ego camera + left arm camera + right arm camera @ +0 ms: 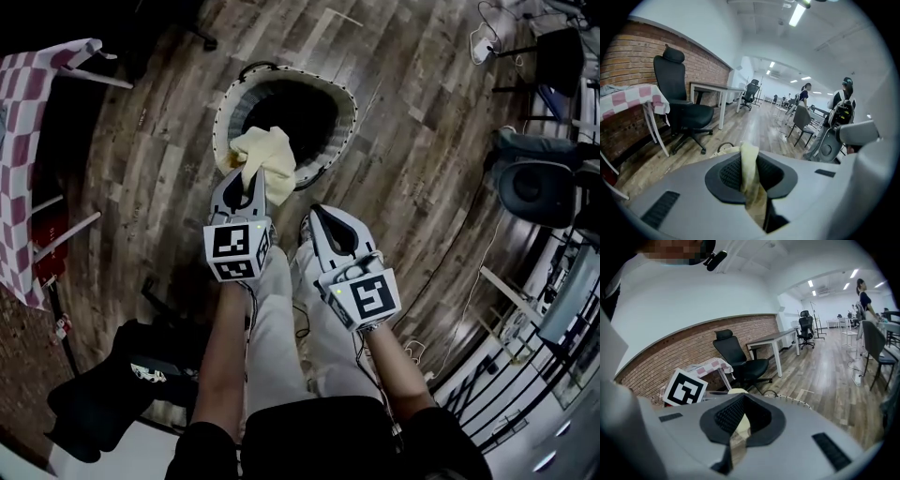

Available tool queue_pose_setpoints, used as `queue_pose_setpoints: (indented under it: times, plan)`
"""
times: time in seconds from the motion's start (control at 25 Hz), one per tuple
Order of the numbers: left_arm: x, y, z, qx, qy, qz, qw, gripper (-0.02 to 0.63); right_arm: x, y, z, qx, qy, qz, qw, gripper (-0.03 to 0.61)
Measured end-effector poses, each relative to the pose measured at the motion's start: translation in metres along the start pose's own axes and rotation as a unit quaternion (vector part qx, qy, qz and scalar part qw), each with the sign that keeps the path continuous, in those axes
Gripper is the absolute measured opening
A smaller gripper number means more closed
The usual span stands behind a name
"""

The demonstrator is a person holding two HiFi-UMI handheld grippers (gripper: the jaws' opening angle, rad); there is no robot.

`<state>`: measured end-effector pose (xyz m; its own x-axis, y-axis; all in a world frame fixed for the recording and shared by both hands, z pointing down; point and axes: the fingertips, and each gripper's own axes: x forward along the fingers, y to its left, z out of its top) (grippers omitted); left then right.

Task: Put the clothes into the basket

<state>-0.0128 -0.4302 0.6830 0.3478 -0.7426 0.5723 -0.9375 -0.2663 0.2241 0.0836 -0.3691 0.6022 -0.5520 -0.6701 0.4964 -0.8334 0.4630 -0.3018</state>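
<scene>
A pale yellow cloth (263, 156) hangs over the near rim of the round white woven basket (223, 110) on the wood floor. My left gripper (251, 180) is shut on the cloth's lower end, just short of that rim. In the left gripper view the cloth (749, 169) is a twisted strip pinched between the jaws of the left gripper (751, 164). My right gripper (314, 216) is to the right and a little nearer to me, shut, with nothing in it. In the right gripper view the right gripper (736, 427) points at the basket rim (799, 402) and the cloth (739, 392).
A table with a pink checkered cover (23, 141) stands at the left. A black office chair (112, 384) is at the lower left, and it shows by the brick wall (682, 108). A dark chair (536, 186) and cables lie at the right. People stand far back (843, 96).
</scene>
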Motion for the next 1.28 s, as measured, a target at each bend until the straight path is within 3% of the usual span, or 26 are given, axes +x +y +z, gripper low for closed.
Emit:
queue_pose_setpoints:
  times: [0.6, 0.84, 1.28]
  plan:
    - [-0.029, 0.027, -0.152, -0.041, 0.103, 0.031, 0.9934, 0.060, 0.044, 0.010, -0.054, -0.010, 0.037, 0.030, 0.999, 0.009]
    - [-0.034, 0.036, -0.188, -0.045, 0.129, 0.038, 0.9899, 0.060, 0.049, 0.017, -0.068, -0.015, 0.051, 0.039, 0.998, 0.009]
    - [-0.021, 0.065, -0.286, -0.069, 0.234, 0.047, 0.9688, 0.060, 0.065, 0.017, -0.076, -0.014, 0.061, 0.044, 0.997, 0.008]
